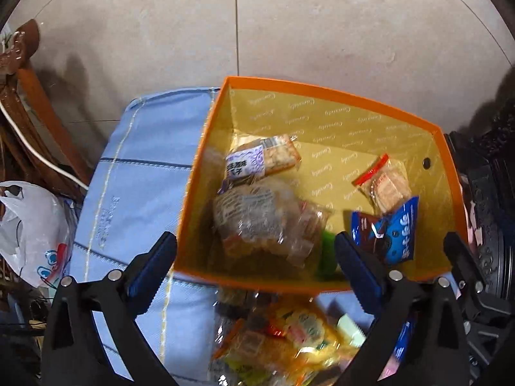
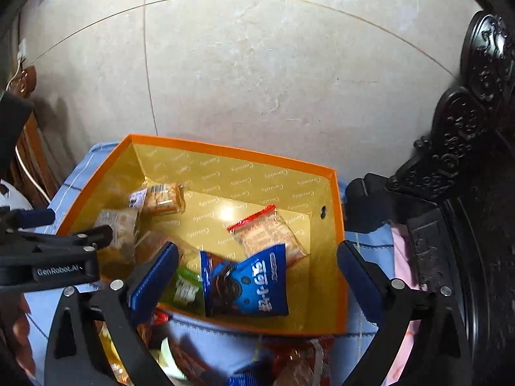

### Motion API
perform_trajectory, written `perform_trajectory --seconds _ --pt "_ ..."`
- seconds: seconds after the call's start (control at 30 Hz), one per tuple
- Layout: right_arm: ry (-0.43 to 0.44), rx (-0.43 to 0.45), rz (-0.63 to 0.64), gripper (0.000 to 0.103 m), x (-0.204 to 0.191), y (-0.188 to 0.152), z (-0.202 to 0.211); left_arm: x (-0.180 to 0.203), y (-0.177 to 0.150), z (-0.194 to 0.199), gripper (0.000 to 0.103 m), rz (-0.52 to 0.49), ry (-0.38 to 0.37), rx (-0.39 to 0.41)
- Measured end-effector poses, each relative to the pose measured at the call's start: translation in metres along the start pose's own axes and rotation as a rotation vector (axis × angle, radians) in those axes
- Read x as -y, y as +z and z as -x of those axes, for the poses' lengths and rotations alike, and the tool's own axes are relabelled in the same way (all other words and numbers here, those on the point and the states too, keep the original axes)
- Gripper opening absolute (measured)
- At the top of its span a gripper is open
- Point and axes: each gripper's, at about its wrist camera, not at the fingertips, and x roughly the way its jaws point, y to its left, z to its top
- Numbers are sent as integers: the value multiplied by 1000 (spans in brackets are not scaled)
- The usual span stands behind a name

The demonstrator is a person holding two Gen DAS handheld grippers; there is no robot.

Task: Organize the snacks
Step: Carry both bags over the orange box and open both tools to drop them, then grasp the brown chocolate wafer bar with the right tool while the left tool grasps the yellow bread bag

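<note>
An orange box with a gold lining stands on a blue cloth. Inside lie a large clear bag of biscuits, a cracker packet with a purple label, a red-topped cracker packet, a blue cookie packet and a green packet. My left gripper hangs open over the box's near left side, its pads touching nothing. My right gripper is open above the blue cookie packet, pads clear of it.
More loose snack packets lie on the cloth in front of the box. A white plastic bag and wooden furniture stand at the left. Dark carved furniture crowds the right. Pale tiles lie beyond.
</note>
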Motion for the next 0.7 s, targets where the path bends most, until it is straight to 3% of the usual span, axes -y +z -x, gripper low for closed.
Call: perform_trajectory --seconds 0.13,0.27,0.5,0.63,0.7 --pt "-25 2 1 99 6 -21 21 -12 -25 18 96 5 -5 1" --pt "-71 -5 -42 99 24 -64 49 -26 -64 30 96 7 4 -11" --pt "31 -191 -170 99 55 -164 57 -51 -154 22 97 12 21 -125" --pt "1 -280 -105 98 44 -205 51 -60 -191 12 97 13 49 -191" --pt "-12 -326 -78 90 38 -220 42 -63 -204 9 97 12 58 -222"
